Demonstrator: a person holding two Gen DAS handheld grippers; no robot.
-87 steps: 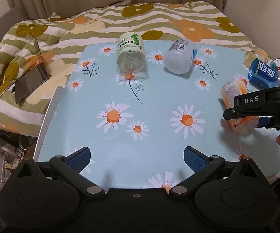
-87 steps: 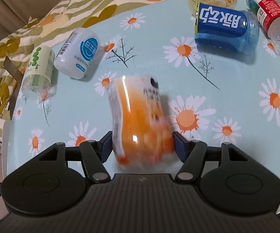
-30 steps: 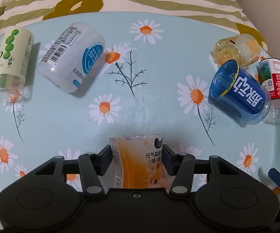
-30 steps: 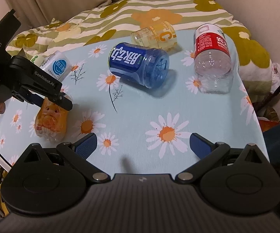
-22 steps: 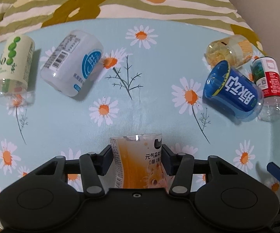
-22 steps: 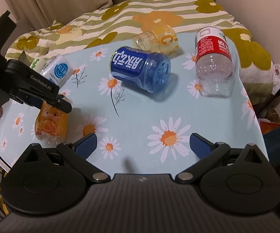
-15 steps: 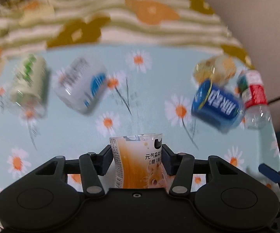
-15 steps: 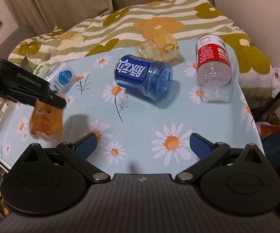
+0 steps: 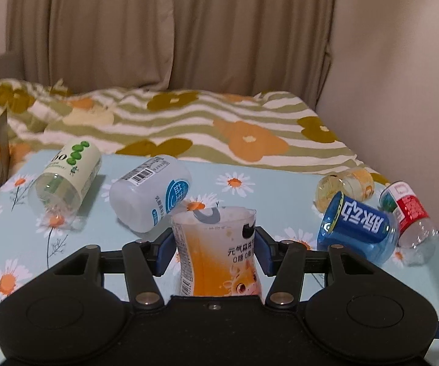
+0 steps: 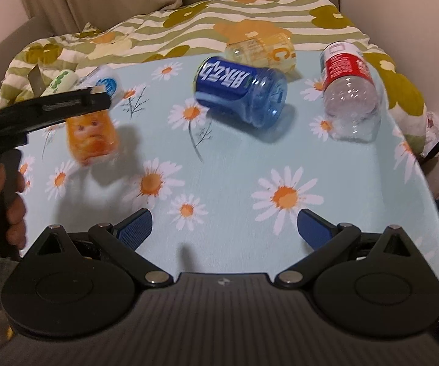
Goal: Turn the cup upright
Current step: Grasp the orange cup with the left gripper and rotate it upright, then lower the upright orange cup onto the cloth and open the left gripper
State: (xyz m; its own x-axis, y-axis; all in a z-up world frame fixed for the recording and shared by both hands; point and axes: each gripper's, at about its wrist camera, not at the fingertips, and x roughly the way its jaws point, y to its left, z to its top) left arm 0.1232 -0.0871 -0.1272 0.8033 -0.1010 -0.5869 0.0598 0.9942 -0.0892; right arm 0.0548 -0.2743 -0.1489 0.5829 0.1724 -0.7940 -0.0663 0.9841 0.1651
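Left wrist view shows our left gripper (image 9: 214, 248) pinching the orange cup (image 9: 216, 251) between its blue pads, open rim up, above the daisy-print table (image 9: 274, 195). From the right wrist view we see that cup (image 10: 93, 138) held off the surface under the left gripper (image 10: 67, 103), blurred. Our right gripper (image 10: 224, 227) hangs with jaws spread wide, holding nothing. A blue cup (image 10: 239, 94), red-labelled cup (image 10: 349, 90), yellow cup (image 10: 262, 50) and white cup (image 9: 151, 193) lie on their sides.

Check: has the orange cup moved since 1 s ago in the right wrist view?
Yes. The orange cup, clamped in the left gripper, now hangs above the tablecloth, with its shadow apart from it.
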